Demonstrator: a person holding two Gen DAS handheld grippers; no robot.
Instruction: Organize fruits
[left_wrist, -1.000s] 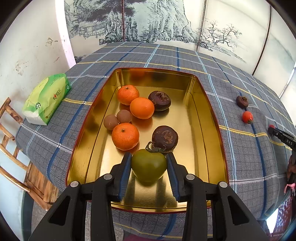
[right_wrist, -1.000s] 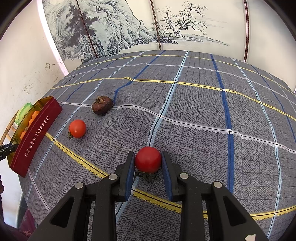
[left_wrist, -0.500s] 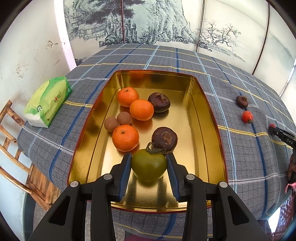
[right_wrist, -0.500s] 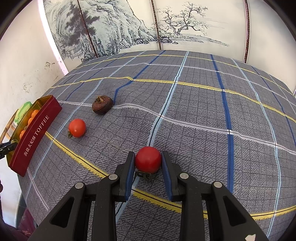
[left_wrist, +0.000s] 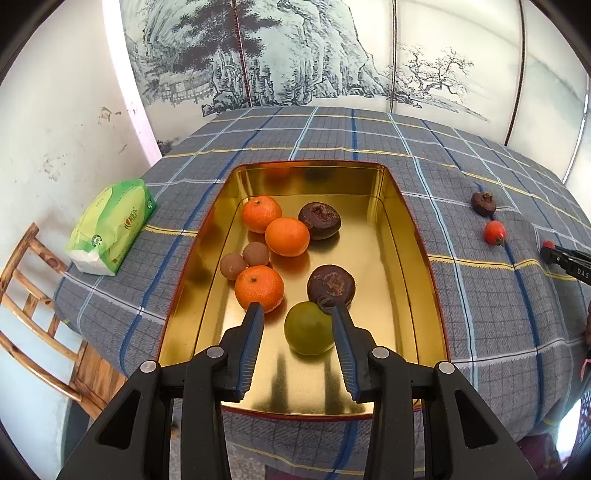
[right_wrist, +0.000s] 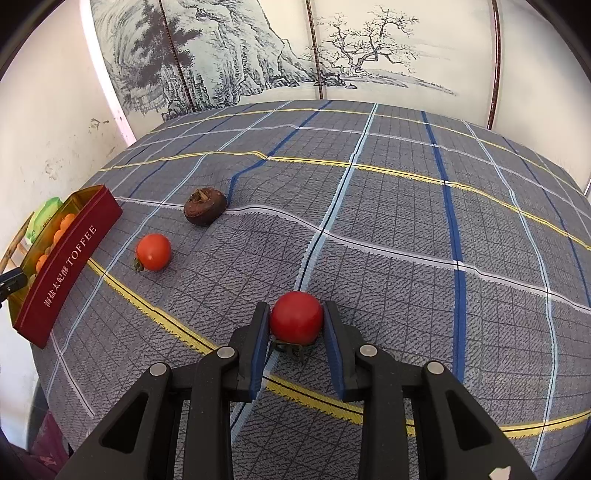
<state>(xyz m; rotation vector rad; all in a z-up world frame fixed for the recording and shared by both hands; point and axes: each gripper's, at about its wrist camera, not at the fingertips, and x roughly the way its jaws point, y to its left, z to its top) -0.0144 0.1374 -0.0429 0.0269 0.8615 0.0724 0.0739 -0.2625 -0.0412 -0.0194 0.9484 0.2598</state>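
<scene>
The left claw (left_wrist: 297, 321) is spread over the gold tin (left_wrist: 413, 258), the green fruit (left_wrist: 309, 328) lying loose near the tin's front edge; the right claw (right_wrist: 295, 323) pinches a red tomato (right_wrist: 295, 316) on the counter (right_wrist: 406, 229), open cloth to its right.

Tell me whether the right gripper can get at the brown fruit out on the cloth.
Probably not yet: the right gripper is shut on the red tomato. The brown fruit lies unobstructed on open cloth.
</scene>
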